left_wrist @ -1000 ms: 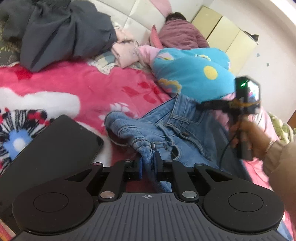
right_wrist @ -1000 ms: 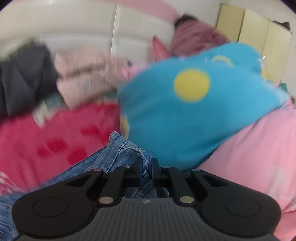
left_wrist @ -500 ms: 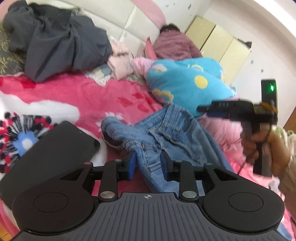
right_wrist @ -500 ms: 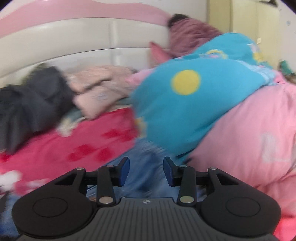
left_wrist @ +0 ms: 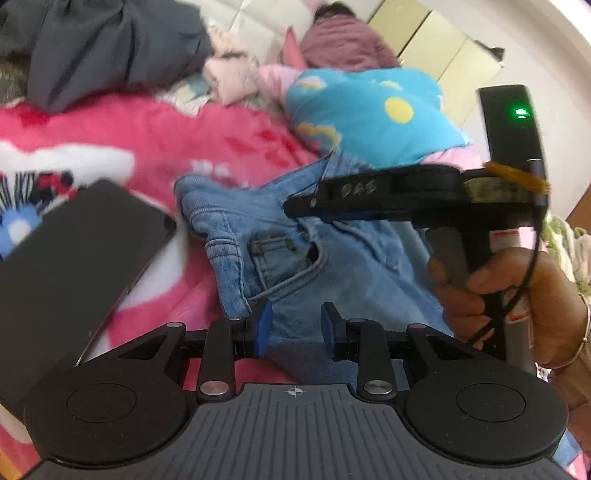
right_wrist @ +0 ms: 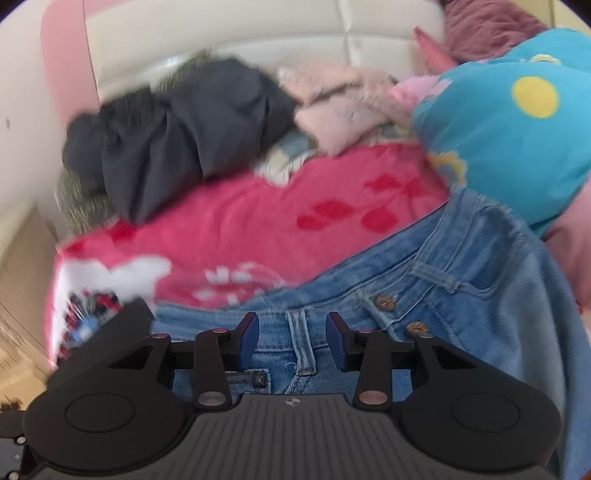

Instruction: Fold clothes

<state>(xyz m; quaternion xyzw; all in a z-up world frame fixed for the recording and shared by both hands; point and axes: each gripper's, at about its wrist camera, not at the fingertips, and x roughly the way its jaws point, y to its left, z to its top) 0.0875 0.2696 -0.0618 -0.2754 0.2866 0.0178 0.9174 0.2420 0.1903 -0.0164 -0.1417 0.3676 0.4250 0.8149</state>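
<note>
Seen from the left wrist, the left gripper [left_wrist: 293, 326] hovers with jaws apart and empty over blue jeans [left_wrist: 295, 254] lying crumpled on the pink bed [left_wrist: 147, 147], a dark phone [left_wrist: 74, 258] to their left and the right gripper [left_wrist: 295, 205] held in a hand [left_wrist: 517, 306] on the right. From the right wrist, the right gripper [right_wrist: 291, 338] has its jaws apart, nothing clamped, above the jeans' [right_wrist: 443, 295] waistband, with a grey garment [right_wrist: 177, 133] far left and a blue pillow [right_wrist: 517, 147] at right.

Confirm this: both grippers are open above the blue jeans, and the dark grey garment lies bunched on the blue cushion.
Wrong spot. The dark grey garment lies bunched against the headboard, well apart from the blue cushion, as the right wrist view shows. Both the left gripper and right gripper are open above the blue jeans.
</note>
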